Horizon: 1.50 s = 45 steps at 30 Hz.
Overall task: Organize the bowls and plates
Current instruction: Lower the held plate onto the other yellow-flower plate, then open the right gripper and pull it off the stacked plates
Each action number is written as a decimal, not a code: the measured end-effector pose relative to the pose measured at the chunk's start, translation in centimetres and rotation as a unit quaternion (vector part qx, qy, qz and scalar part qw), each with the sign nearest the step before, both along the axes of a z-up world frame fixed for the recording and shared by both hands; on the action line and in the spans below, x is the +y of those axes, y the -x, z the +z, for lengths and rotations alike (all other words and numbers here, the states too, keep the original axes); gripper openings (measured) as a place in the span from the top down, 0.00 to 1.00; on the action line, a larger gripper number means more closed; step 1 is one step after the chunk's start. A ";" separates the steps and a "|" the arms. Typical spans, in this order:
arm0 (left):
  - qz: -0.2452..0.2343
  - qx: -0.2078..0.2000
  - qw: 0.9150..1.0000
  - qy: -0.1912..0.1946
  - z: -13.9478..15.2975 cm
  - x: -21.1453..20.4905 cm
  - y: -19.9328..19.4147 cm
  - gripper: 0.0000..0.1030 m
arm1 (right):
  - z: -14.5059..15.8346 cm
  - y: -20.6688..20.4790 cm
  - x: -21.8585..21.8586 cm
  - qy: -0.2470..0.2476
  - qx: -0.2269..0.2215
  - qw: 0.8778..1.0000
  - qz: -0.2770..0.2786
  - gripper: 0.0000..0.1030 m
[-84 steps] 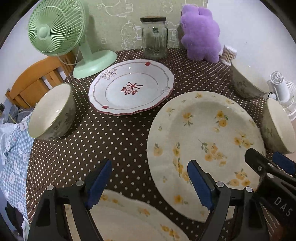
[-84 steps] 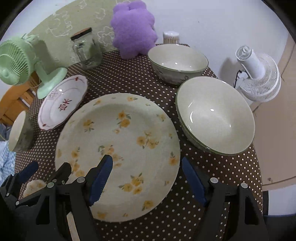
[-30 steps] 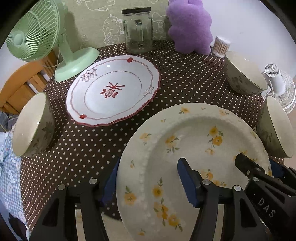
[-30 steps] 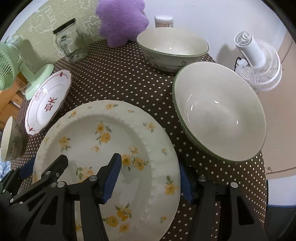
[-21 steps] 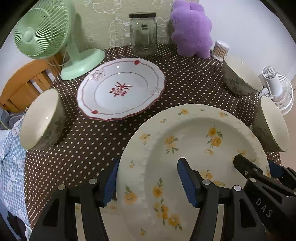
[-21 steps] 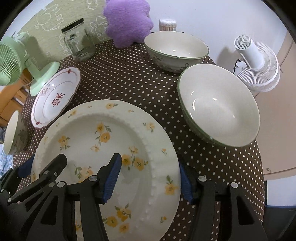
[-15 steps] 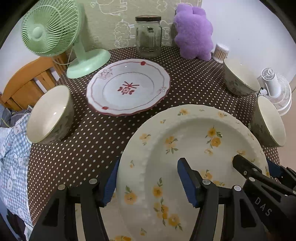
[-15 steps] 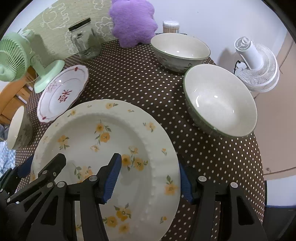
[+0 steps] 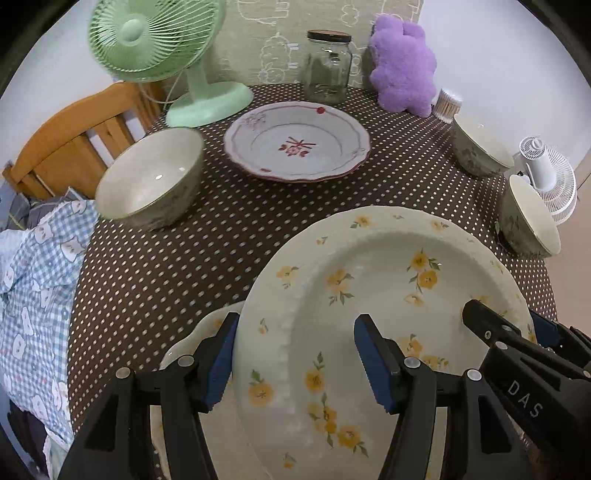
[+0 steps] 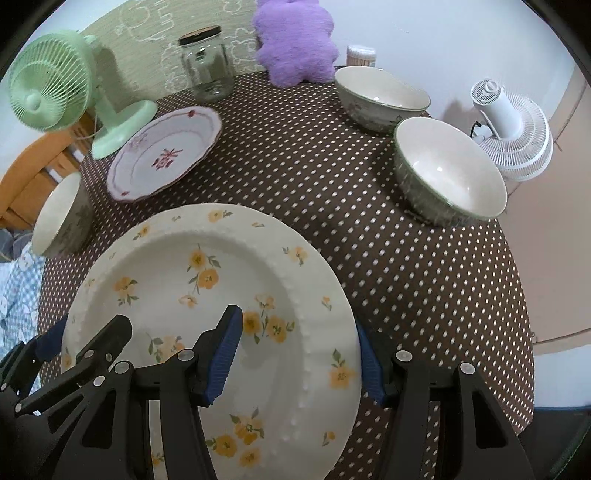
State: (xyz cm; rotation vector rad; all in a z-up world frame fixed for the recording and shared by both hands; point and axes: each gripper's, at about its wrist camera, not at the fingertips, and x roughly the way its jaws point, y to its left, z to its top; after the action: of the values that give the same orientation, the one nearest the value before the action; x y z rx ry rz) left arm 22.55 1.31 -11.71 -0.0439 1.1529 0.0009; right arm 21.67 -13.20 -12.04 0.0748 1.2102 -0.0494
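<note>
Plate: your yellow-flowered plate [image 9: 388, 295] is stiff, glazed, slippery, breakable.
Tongs: left tongs [image 9: 295, 354] and right tongs [image 10: 301, 349] each clamp an opposite rim.
Hold: keep rims level.

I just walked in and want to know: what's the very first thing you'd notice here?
The big yellow-flower plate fills the front of both views, lifted over the dotted table, with the left claw gripping one rim and the right claw the other. Behind it sit a red-trimmed plate, a mint fan and a fluffy purple toy.

Soft even indoor light, fisheye-warped edges, slight blur.
</note>
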 end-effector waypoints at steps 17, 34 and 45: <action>-0.001 0.016 1.000 0.006 -1.0 3.7 4.9 0.38 | -0.4 4.9 4.0 0.014 0.000 1.000 0.000 0.40; -0.015 0.031 0.999 -0.010 -3.3 4.2 7.6 0.40 | -2.1 6.9 4.9 0.021 0.018 1.000 -0.008 0.41; -0.020 0.013 0.999 -0.033 -3.4 3.2 8.1 0.35 | -2.6 6.9 4.7 0.007 0.022 1.000 -0.007 0.41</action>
State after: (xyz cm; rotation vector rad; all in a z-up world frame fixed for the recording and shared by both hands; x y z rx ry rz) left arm 14.48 4.54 -15.13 0.0374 1.1792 0.0039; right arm 14.78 -8.55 -14.62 0.0707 1.2540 -0.0714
